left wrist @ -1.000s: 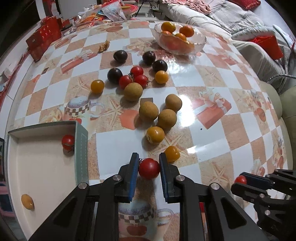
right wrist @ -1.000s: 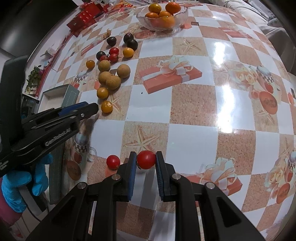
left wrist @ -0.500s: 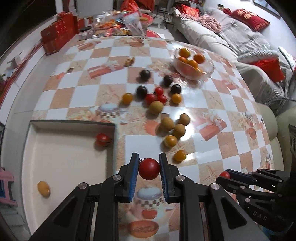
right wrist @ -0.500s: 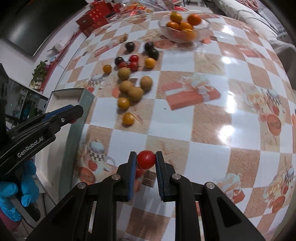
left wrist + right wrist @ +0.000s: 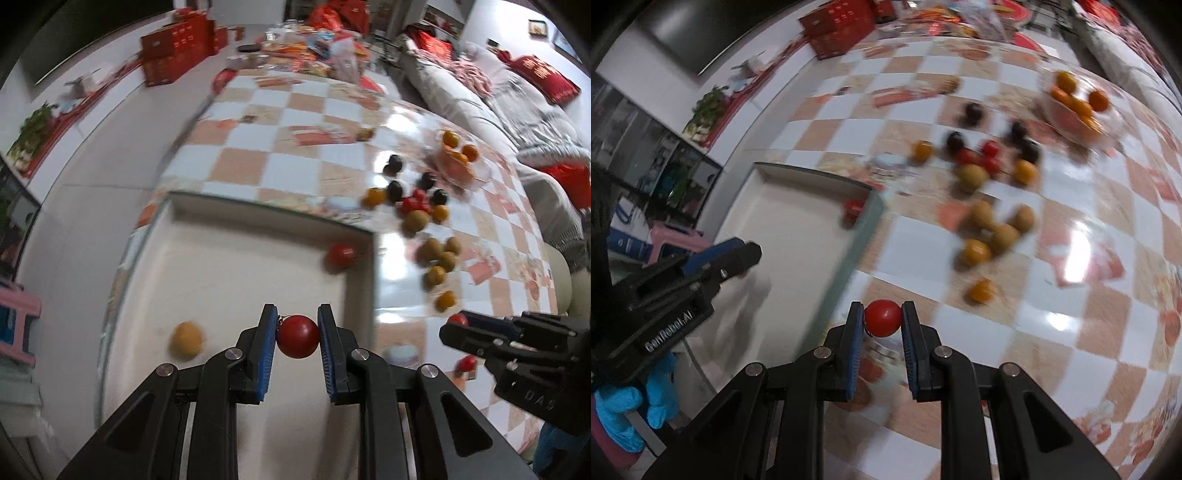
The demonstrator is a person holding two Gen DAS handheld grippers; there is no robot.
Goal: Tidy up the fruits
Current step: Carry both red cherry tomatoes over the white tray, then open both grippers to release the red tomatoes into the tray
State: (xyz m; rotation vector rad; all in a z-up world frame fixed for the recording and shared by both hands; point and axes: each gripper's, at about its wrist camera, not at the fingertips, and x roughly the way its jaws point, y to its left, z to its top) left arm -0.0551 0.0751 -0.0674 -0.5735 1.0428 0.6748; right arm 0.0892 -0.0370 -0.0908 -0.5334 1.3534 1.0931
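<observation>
My left gripper (image 5: 297, 334) is shut on a red cherry tomato (image 5: 297, 336) and hangs over the white tray (image 5: 221, 273). Inside the tray lie another red tomato (image 5: 340, 255) in the far right corner and a yellow fruit (image 5: 186, 339) near the left. My right gripper (image 5: 882, 318) is shut on a second red cherry tomato (image 5: 882, 317), above the checkered tablecloth just right of the tray's green wall (image 5: 866, 236). Loose fruits (image 5: 990, 225) of red, yellow, brown and dark colours lie scattered further back on the table.
A glass bowl of oranges (image 5: 1075, 107) stands at the far right of the table. Red boxes (image 5: 173, 55) and packets crowd the far end. A sofa (image 5: 491, 99) runs along the right. A hand in a blue glove (image 5: 631, 413) holds the left gripper.
Both grippers have swung left with their tomatoes and risen a little. The left one now hangs over the tray instead of the tablecloth; the right one has come close to the tray's right wall.
</observation>
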